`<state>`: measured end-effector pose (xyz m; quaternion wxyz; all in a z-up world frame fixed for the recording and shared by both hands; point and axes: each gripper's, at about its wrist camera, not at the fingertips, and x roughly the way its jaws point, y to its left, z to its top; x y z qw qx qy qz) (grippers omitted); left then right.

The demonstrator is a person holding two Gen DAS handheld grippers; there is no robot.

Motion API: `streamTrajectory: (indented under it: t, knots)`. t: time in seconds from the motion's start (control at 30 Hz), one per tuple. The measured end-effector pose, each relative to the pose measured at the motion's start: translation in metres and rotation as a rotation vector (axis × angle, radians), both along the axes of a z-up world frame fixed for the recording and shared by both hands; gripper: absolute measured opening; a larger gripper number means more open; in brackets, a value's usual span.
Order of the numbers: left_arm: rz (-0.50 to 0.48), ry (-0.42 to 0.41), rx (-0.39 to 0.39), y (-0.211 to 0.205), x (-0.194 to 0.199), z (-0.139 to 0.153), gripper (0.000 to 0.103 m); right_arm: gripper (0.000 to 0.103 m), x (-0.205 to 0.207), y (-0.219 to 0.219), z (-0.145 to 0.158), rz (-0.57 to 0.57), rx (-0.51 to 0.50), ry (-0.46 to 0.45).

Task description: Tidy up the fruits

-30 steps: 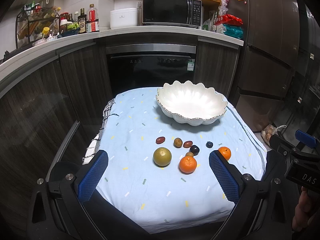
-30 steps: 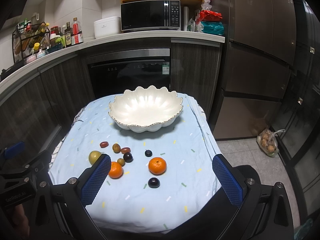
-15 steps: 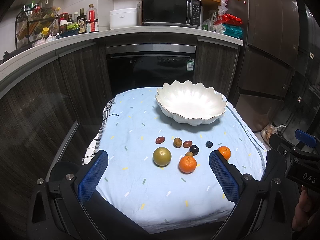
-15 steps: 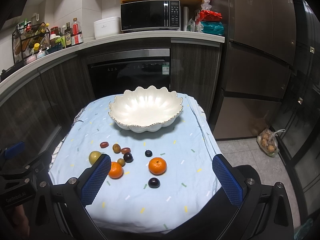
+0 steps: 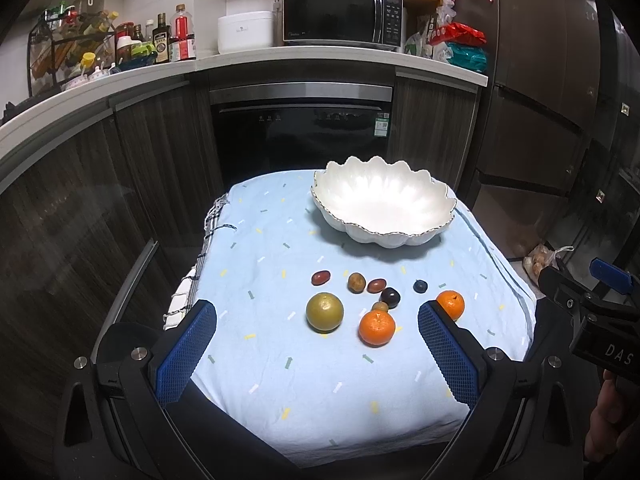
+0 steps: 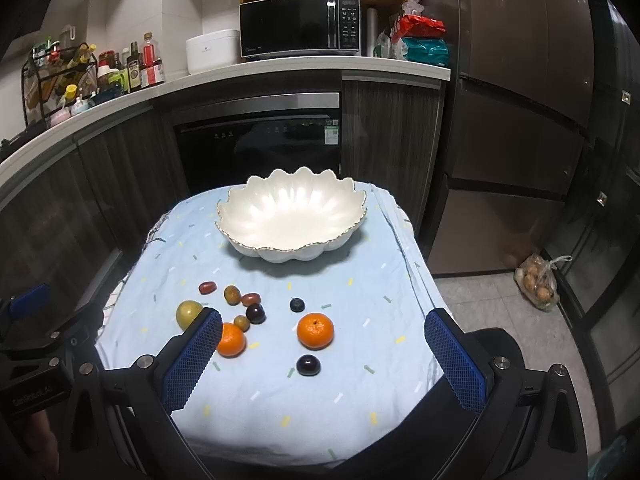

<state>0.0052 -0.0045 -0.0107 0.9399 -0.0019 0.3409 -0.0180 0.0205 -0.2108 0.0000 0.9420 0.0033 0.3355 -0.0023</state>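
Kitchen backdrop: dark cabinets, built-in oven point(image 5: 300, 128) under a white counter, microwave point(image 5: 342, 14) on top, tall fridge point(image 6: 520, 100) at right. Small table under a pale blue cloth point(image 5: 280, 360) with confetti marks.

White scalloped bowl point(image 5: 382, 202) sits toward the cloth's far edge, right of centre, nothing in it.

Fruit lies loose on the cloth's near half, all outside the bowl:
- green-yellow round fruit point(image 5: 324, 312), largest, leftmost of the near group
- orange mandarin point(image 5: 376, 327) just right of it; a small olive-brown fruit point(image 5: 380, 306) touches its far side
- second mandarin point(image 6: 315, 330) nearer the right edge, apart from the cluster
- dark plum point(image 6: 308, 365) closest to the near edge, just in front of that mandarin; right wrist view only
- another dark plum point(image 5: 390, 297) in the cluster
- two reddish oval fruits point(image 5: 321, 277), point(image 5: 376, 285) with a brown one point(image 5: 355, 282) between them, forming the far row
- small dark blue berry point(image 5: 419, 286), alone to the right of the row

Left gripper point(image 5: 316, 354): blue pads spread wide, nothing between them, hovering over the near edge. Right gripper point(image 6: 320, 360): likewise spread wide and holding nothing, over the near right part of the cloth.
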Motion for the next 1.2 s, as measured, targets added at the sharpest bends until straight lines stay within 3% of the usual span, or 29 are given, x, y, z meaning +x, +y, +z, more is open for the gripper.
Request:
streamTrajectory:
  t: [0.77,1.2]
  knots:
    - [-0.025,0.049,0.052,-0.010,0.028,-0.004,0.103,0.103,0.029,-0.004,-0.009,-0.007,0.018,0.069]
    - [-0.070,0.162,0.055,-0.017,0.060,-0.026,0.103,0.103,0.058,-0.004,-0.026,-0.009,0.019,0.153]
